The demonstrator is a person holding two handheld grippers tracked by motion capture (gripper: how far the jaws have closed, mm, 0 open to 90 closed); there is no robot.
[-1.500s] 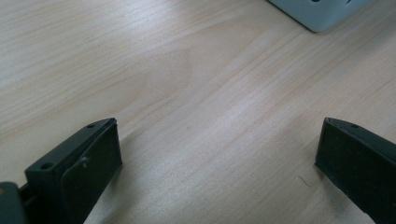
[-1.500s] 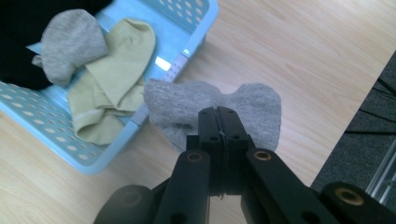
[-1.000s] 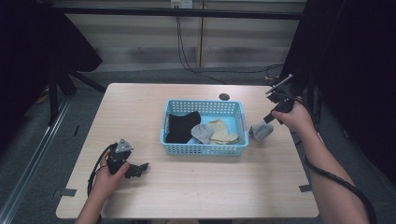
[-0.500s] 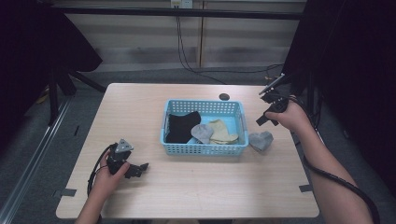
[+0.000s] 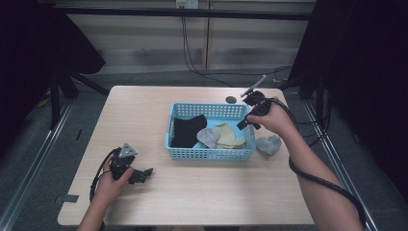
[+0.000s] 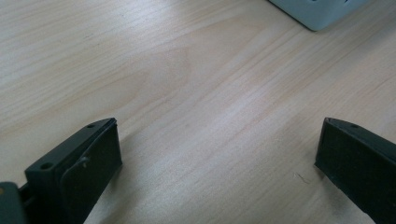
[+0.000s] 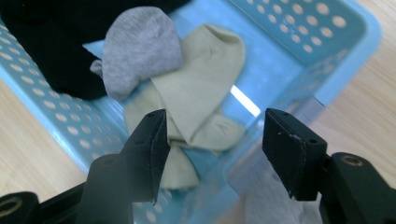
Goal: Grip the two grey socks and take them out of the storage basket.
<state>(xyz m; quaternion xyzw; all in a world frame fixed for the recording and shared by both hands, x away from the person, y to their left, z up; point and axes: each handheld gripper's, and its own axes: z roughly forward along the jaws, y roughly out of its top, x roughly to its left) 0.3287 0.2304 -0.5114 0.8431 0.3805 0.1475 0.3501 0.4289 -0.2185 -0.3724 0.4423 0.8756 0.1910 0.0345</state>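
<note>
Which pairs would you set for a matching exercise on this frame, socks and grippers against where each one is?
Things:
1. black sock
2. beige sock
3. grey sock on the table
4. left gripper

Places:
A. outside the blue basket, at its right end
B. over bare table near the front left, jaws open
C. left part of the basket
D. right part of the basket

Pairs: 1-C, 2-D, 3-A, 4-B

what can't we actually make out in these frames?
- Black sock, high view: lower part hidden by the blue basket wall.
- Grey sock on the table, right gripper view: cut off by the bottom edge, behind the fingers.
- Dark round item beyond the basket: too small to identify.
</note>
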